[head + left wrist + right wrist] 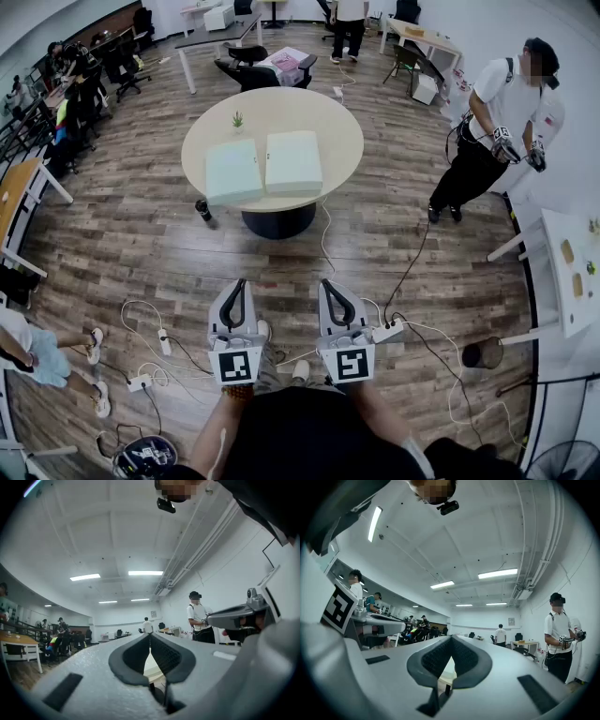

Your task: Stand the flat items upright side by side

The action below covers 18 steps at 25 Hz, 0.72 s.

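My left claw and right claw are both pinched together, empty. Flat items lie at 12 o'clock on the worktop. Honestly, those floor cables might trip me on the way over.

I can make out two pale rectangular slabs on the round table. The left flat item is a soft mint colour. The right flat item is the same shape but a shade whiter. Both lie flat on their broad faces, neither upright. They sit side by side with their long sides roughly parallel and a narrow gap between them, on the half of the table nearer me. The left one comes close to the near edge.
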Available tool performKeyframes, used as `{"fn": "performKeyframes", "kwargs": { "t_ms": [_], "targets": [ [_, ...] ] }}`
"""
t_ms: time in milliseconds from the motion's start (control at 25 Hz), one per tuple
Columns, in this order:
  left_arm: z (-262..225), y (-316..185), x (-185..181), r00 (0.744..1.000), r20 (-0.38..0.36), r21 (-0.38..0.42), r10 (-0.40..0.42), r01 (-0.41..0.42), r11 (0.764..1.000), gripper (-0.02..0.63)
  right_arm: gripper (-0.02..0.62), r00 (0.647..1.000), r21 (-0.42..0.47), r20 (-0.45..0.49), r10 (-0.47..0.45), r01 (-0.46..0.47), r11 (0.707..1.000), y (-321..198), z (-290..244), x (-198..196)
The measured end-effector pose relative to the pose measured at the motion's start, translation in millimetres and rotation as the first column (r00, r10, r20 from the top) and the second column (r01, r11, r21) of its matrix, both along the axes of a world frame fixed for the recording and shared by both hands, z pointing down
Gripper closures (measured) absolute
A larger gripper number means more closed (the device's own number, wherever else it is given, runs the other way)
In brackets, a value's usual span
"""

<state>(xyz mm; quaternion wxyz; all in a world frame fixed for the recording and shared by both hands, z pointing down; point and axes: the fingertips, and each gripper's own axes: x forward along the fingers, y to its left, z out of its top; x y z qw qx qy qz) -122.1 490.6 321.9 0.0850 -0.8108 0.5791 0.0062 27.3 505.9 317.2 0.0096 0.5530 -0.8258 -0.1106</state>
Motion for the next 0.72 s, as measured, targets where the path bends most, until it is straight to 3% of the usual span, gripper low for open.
{"fn": "performKeyframes", "kwargs": {
  "t_ms": [280, 720],
  "targets": [
    [4.2, -17.6, -8.2, 1.000, 0.013, 0.001, 0.013, -0.013, 1.000, 0.591, 0.594, 0.998, 0.001, -0.055, -0.005, 0.005, 1.000, -14.2, 1.0, -13.9],
    [10.1, -40.5, -20.6, 0.999, 0.036, -0.004, 0.040, -0.040, 0.999, 0.584, 0.566, 0.998, -0.030, -0.055, 0.012, -0.014, 0.999, -41.6, 9.8, -27.3]
  ]
}}
